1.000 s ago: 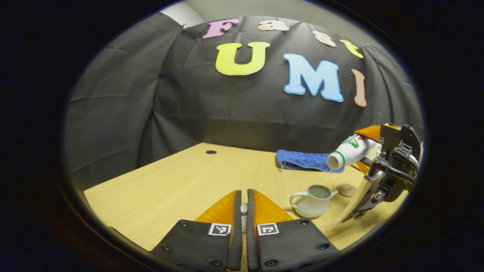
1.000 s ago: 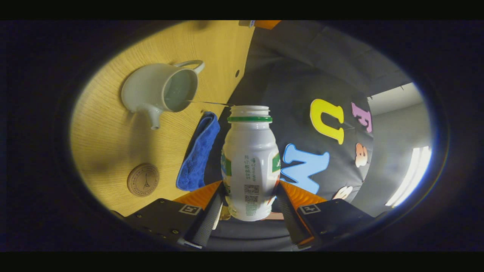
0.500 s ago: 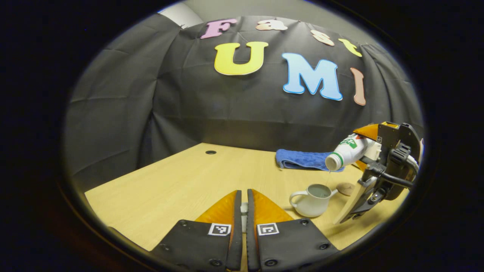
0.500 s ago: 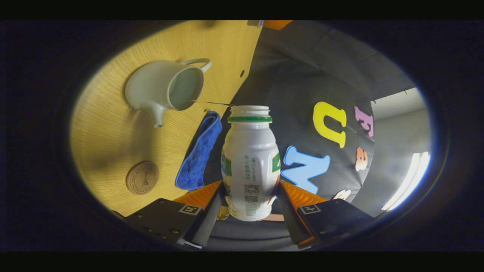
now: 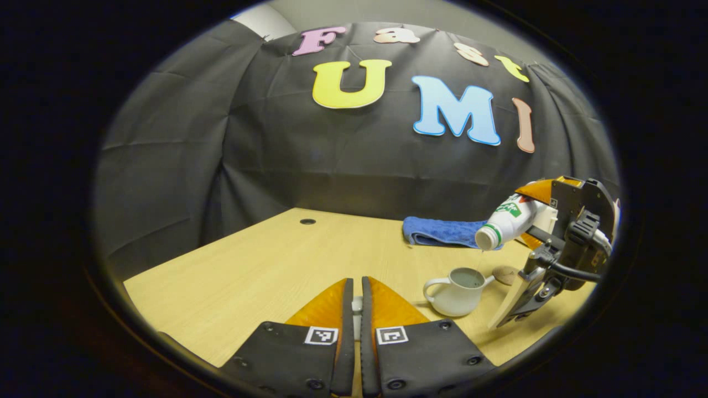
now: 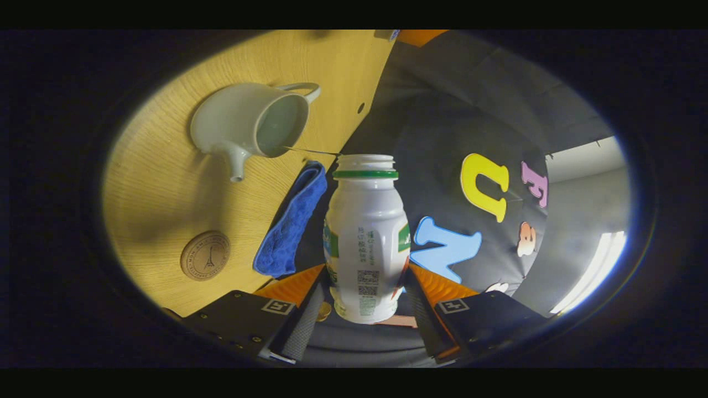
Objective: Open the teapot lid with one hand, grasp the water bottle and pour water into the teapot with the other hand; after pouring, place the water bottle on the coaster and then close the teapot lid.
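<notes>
Since the earlier frames the teapot [image 6: 251,124] has slid a little toward the upper right of the right gripper view and the bottle [image 6: 366,237] has tipped slightly further; the thin stream still runs from its mouth into the pot.

In the right gripper view the right gripper [image 6: 362,301] grips the bottle low on its body, both fingers pressing its sides near the base. In the left gripper view the left gripper [image 5: 354,309] sits at the bottom centre with its fingers nearly together on something small and pale, probably the teapot lid, though I cannot tell for sure.

The bottle looks like light, smooth plastic, getting lighter as it empties; its waist above the base is a sound place to hold, since a hard squeeze higher up could flex it.

In the left gripper view the bottle's [image 5: 506,221] long axis slants down to the left, mouth lowest, just above the open teapot [image 5: 456,288] at lower right. The coaster [image 6: 205,255] lies at the lower left of the right gripper view, beside a blue cloth [image 6: 290,224] on the table [image 6: 160,182].
</notes>
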`<state>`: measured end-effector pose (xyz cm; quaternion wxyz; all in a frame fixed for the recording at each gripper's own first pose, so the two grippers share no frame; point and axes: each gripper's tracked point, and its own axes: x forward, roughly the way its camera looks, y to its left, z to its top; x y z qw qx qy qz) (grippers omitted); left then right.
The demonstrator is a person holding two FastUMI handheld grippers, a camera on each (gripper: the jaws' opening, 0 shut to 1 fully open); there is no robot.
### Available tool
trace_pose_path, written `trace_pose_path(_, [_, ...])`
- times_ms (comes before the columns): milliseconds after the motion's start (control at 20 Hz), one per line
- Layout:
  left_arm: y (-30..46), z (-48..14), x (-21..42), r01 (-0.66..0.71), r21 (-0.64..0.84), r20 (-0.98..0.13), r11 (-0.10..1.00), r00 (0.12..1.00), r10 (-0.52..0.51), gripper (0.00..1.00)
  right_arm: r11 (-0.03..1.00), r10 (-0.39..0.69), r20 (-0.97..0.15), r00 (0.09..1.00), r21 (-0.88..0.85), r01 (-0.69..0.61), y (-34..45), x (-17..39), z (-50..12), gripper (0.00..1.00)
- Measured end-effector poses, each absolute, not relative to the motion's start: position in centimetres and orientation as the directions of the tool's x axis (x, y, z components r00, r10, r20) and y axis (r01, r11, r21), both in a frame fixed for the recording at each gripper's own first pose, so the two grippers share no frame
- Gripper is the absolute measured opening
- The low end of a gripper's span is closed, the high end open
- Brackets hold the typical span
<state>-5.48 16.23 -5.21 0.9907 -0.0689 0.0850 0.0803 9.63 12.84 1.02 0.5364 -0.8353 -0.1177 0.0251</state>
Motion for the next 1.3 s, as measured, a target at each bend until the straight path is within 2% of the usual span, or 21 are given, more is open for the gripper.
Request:
trace_pose_path(150, [16.3,-5.3,-5.5,-0.173,-0.123,-0.181,0.977,0.972,0.149,0.15,-0.407,0.225,0.079,0.971,-0.898,0.167,13.0,9.6,1.0,0.78])
trace_pose_path(300, [16.4,-5.3,-5.6,-0.174,-0.123,-0.183,0.977,0.972,0.15,0.08,-0.418,0.228,0.075,0.971,-0.893,0.167,13.1,9.6,0.9,0.78])
trace_pose_path(350, [16.4,-5.2,-5.6,-0.174,-0.123,-0.184,0.977,0.972,0.15,0.11,-0.422,0.232,0.074,0.97,-0.891,0.169,13.2,9.5,0.9,0.78])
trace_pose_path(400, [16.4,-5.4,-5.5,-0.174,-0.123,-0.184,0.977,0.971,0.15,0.08,-0.427,0.234,0.074,0.969,-0.888,0.171,13.2,9.5,0.8,0.78])
trace_pose_path(550, [16.4,-5.4,-5.5,-0.173,-0.124,-0.187,0.977,0.971,0.148,0.08,-0.441,0.237,0.072,0.969,-0.88,0.174,13.3,9.4,0.8,0.78])
trace_pose_path(600, [16.4,-5.5,-5.5,-0.173,-0.124,-0.187,0.977,0.971,0.148,0.14,-0.446,0.239,0.071,0.968,-0.878,0.175,13.3,9.5,0.8,0.78])
trace_pose_path(700, [16.4,-5.5,-5.6,-0.173,-0.121,-0.188,0.977,0.971,0.149,0.14,-0.457,0.245,0.069,0.967,-0.872,0.178,13.4,9.5,0.7,0.78])
trace_pose_path(750, [16.4,-5.5,-5.6,-0.174,-0.12,-0.189,0.977,0.97,0.15,0.11,-0.461,0.247,0.069,0.967,-0.869,0.18,13.5,9.5,0.7,0.78])
trace_pose_path(850, [16.5,-5.6,-5.5,-0.176,-0.116,-0.19,0.977,0.97,0.152,0.15,-0.473,0.255,0.071,0.964,-0.861,0.188,13.7,9.4,0.8,0.78])
trace_pose_path(950, [16.4,-5.6,-5.5,-0.175,-0.118,-0.192,0.977,0.97,0.15,0.15,-0.487,0.266,0.071,0.961,-0.851,0.197,14.0,9.5,0.6,0.78])
trace_pose_path(1050, [16.4,-5.5,-5.5,-0.173,-0.119,-0.194,0.978,0.97,0.148,0.08,-0.494,0.27,0.067,0.961,-0.847,0.198,14.1,9.5,0.4,0.78])
trace_pose_path(1200, [16.3,-5.6,-5.6,-0.173,-0.117,-0.193,0.978,0.97,0.149,0.14,-0.507,0.283,0.071,0.956,-0.835,0.212,14.3,9.2,0.3,0.78])
trace_pose_path(1300, [16.5,-5.5,-5.6,-0.175,-0.116,-0.192,0.978,0.97,0.151,0.14,-0.512,0.287,0.069,0.955,-0.832,0.214,14.2,9.2,0.3,0.78])
